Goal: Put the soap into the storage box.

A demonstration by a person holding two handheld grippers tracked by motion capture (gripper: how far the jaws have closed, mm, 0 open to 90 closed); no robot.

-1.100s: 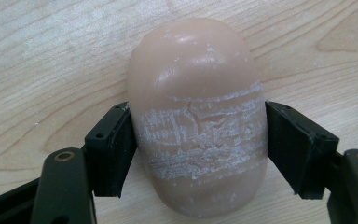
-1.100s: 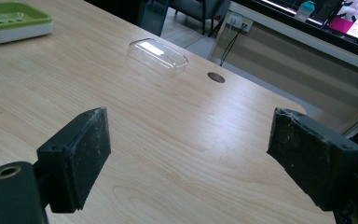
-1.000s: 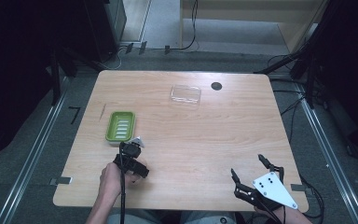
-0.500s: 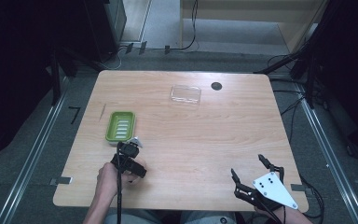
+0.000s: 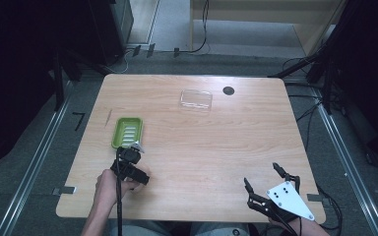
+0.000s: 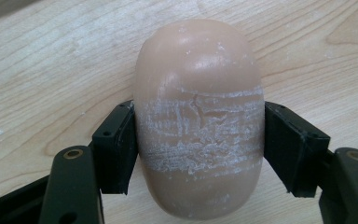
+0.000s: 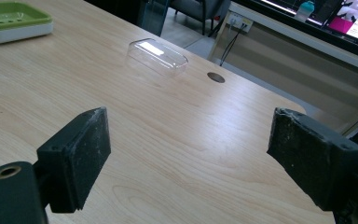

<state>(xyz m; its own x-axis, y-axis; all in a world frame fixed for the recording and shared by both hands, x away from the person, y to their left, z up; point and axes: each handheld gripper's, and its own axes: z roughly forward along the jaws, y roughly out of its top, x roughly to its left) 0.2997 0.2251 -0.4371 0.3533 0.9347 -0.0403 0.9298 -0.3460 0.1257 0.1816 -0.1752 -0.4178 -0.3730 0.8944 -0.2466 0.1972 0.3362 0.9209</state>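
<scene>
Gripping a pale, beige bar of soap between their black jaws, the left tongs sit low at the lower left of the frame in the high view, just below a green soap dish that rests on the wooden table. In the left gripper view the soap lies on the wood with a jaw pad pressed against each of its long sides, and a band of whitish scuffing runs across its middle. A person's left hand holds these tongs, with the forearm entering from the bottom edge. At the lower right of the high view, the right tongs hang over the table's near corner with their jaws spread wide and nothing between them, a grey three-cornered plate on top. The right gripper view looks between those two parted pads across bare wood toward a clear plastic lid lying near the far edge, close to a small dark round hole in the tabletop; the green soap dish shows at its upper left. The lid and the dish lie well apart.
</scene>
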